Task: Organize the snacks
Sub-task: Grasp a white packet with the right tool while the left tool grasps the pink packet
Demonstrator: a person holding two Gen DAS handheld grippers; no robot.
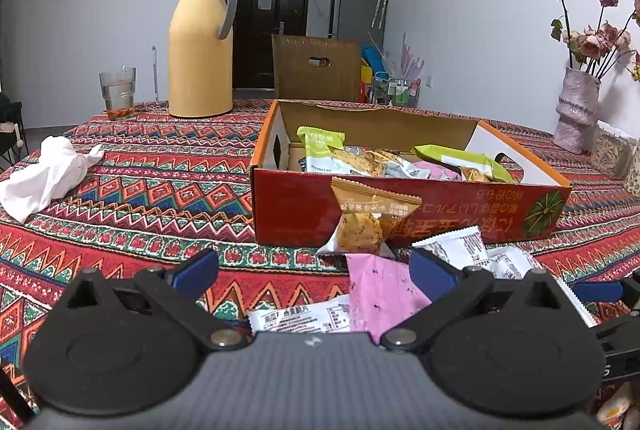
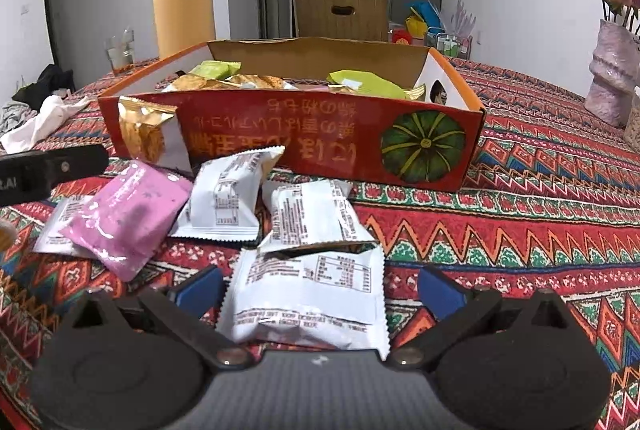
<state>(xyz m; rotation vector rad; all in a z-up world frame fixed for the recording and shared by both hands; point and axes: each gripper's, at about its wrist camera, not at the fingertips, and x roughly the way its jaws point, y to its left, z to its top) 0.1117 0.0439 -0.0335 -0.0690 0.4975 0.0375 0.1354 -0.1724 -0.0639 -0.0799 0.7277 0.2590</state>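
A red cardboard box on the patterned tablecloth holds several snack packets, green ones among them. A gold packet leans upright against its front wall. Loose on the cloth in front lie a pink packet and white packets. My left gripper is open, low over the cloth, with the pink packet and a white packet between its fingers. My right gripper is open around another white packet, which lies flat.
A yellow thermos jug and a glass stand at the back left. A crumpled white cloth lies at the left. At the right are a pink vase with dried flowers and a clear jar. A brown carton is behind the table.
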